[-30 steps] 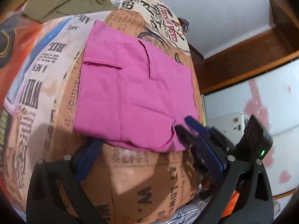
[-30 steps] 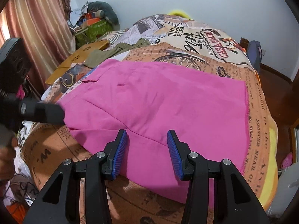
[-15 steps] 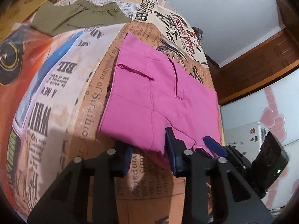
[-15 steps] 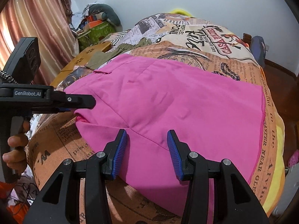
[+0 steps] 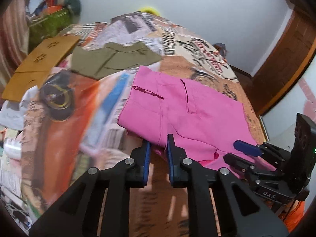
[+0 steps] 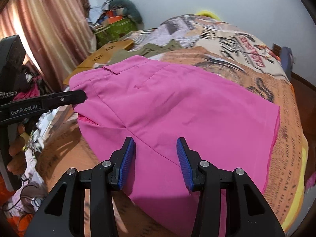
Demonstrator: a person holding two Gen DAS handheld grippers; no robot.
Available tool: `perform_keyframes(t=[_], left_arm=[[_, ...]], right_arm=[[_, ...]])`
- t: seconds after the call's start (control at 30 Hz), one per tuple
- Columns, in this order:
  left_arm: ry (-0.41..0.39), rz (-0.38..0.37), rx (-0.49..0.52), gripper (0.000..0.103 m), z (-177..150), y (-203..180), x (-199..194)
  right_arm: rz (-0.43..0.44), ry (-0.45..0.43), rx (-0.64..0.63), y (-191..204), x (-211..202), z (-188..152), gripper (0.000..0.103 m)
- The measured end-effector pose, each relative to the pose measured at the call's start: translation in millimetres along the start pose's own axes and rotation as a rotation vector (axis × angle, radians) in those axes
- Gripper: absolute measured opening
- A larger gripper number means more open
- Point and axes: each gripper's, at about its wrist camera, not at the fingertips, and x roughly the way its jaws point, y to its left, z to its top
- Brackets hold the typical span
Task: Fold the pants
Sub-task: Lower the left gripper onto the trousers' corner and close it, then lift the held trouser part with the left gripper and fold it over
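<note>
Since a second ago, the left gripper [image 5: 158, 149] has gone from wide-spread jaws to a narrow gap, and its view has swung up to take in more of the far room.

Through the left wrist camera, the jaws are closing on the near edge of the pink pants [image 5: 183, 108], with a fold of the cloth sitting between the blue pads [image 5: 146, 159] and lifting slightly off the patterned bedspread [image 5: 59, 118]. The pants are lying flat across the middle of the bed, waistband towards the far side. At the right, the right gripper [image 5: 240, 151] is reaching over the same near edge, one blue finger lying on top of the cloth and the dark one below it. Beyond the pants, an olive garment [image 5: 114, 59] is lying on the far part of the bed, and a brown cardboard sheet [image 5: 39, 67] is resting at the far left.

Through the right wrist camera, the right gripper [image 6: 156, 162] is standing partly open over the near part of the pants [image 6: 177, 108]; whether its pads are pressing the cloth I cannot tell. At the left, the left gripper [image 6: 79, 96] is pinching the pants' left corner, with a person's hand [image 6: 16, 154] wrapping its handle. A curtain [image 6: 49, 29] is hanging at the far left.
</note>
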Motion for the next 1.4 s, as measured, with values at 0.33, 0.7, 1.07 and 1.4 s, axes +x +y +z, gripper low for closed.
perform_keyframes(t=[0.33, 0.7, 1.07, 1.4], left_arm=[[0.03, 0.013, -0.004, 0.016, -7.8, 14.3, -10.0], [0.181, -0.171, -0.23, 0.039, -32.8, 44.2, 6.0], [0.15, -0.164, -0.308, 0.035, -9.4, 46.5, 36.2], [-0.013, 0.0, 0.01, 0.013, 12.7, -4.5, 1.2]], right_arm=[[-0.034, -0.008, -0.017, 6.1, -8.2, 0.7, 0.041], [-0.033, 0.004, 0.011, -4.0, -4.2, -6.3, 0.041], [-0.023, 0.007, 0.0, -6.0, -3.8, -7.1, 0.041], [-0.016, 0.013, 0.046, -11.8, -8.5, -5.9, 0.041]])
